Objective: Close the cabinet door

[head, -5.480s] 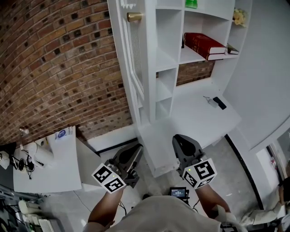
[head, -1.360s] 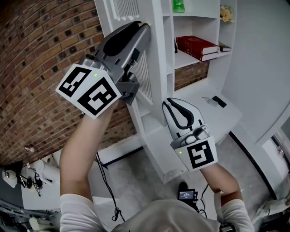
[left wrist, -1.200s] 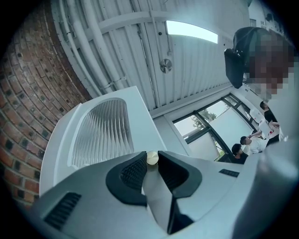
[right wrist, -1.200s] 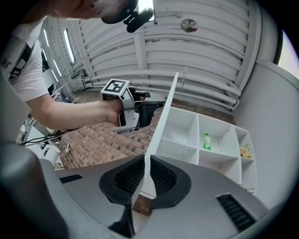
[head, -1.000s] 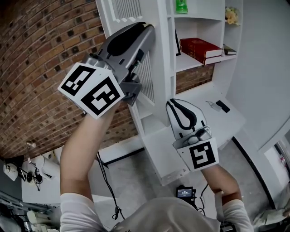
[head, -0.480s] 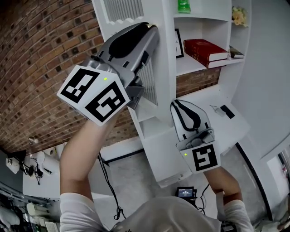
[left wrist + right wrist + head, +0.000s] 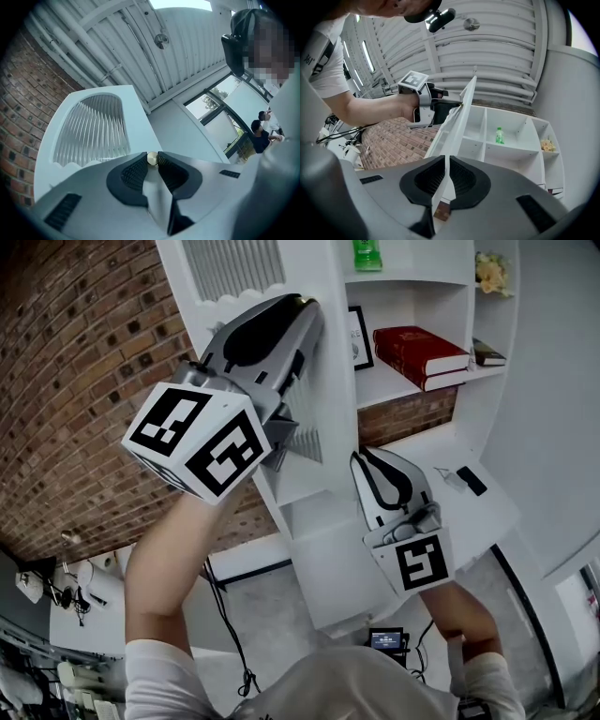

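Background: a brick wall [image 7: 84, 381] stands left of and behind the cabinet.

Cabinet [image 7: 483, 395]: white, with open shelf compartments and a flat white ledge [image 7: 422, 474] at its lower right.

Cabinet door [image 7: 326, 296]: white, hinged at the cabinet's left side. It is not closed. In the right gripper view it stands out from the cabinet front, seen nearly edge-on. A ribbed glass panel [image 7: 91, 124] with a scalloped lower edge fills its upper part.

Left gripper [image 7: 307, 307]: raised against the door, left of the cabinet's shelves. Its jaws are clamped from both sides on the door's brass knob [image 7: 152, 159], which sits at the jaw tips.

Right gripper [image 7: 370, 457]: held below the left gripper, in front of the cabinet's lower section. Its jaws are drawn almost together, leaving a thin slit, and nothing is gripped between them.

Shelf contents, located from the cabinet:
- Red book [image 7: 420, 352]: lying flat on the middle shelf.
- Framed picture [image 7: 357, 334]: upright at the left end of that shelf, beside the door edge.
- Green bottle [image 7: 367, 254]: upright on the shelf above.
- Pale flowers [image 7: 494, 273]: in the upper right compartment.
- Small black object [image 7: 471, 480]: lying on the ledge.
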`<state>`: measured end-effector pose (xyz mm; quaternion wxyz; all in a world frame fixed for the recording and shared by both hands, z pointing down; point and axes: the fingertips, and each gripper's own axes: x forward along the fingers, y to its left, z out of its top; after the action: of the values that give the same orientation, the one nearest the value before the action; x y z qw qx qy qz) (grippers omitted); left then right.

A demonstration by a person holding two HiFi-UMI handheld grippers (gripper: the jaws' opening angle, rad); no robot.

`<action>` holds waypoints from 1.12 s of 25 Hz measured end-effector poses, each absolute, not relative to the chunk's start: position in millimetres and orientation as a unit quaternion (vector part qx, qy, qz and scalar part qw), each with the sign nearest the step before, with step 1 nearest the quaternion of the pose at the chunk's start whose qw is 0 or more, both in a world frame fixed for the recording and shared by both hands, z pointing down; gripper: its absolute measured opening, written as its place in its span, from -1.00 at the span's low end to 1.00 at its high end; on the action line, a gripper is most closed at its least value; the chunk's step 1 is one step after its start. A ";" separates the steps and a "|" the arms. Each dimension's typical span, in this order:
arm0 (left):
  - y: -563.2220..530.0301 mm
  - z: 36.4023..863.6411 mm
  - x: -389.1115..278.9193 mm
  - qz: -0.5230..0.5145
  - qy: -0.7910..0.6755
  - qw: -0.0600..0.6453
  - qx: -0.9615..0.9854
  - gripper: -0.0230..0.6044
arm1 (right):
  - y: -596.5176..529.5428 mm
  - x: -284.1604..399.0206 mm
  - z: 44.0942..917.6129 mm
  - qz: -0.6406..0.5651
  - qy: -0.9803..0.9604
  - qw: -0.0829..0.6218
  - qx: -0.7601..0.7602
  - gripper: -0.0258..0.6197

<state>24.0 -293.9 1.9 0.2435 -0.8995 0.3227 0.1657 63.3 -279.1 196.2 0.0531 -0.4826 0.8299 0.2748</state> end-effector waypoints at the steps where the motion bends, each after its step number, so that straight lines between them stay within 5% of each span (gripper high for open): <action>1: -297.3 1.9 27.2 0.165 0.326 0.243 -0.899 -0.69 | -282.6 66.7 196.0 0.274 0.831 0.053 -0.481 -0.78; 28: -391.2 2.3 83.9 0.114 0.375 0.272 -0.879 -0.67 | -397.8 112.0 217.9 0.233 0.845 0.038 -0.480 -0.78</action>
<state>83.9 -391.2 2.3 0.2718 -0.8788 0.3752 0.1141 112.0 -397.8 217.9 0.0379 -0.4799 0.8451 0.2325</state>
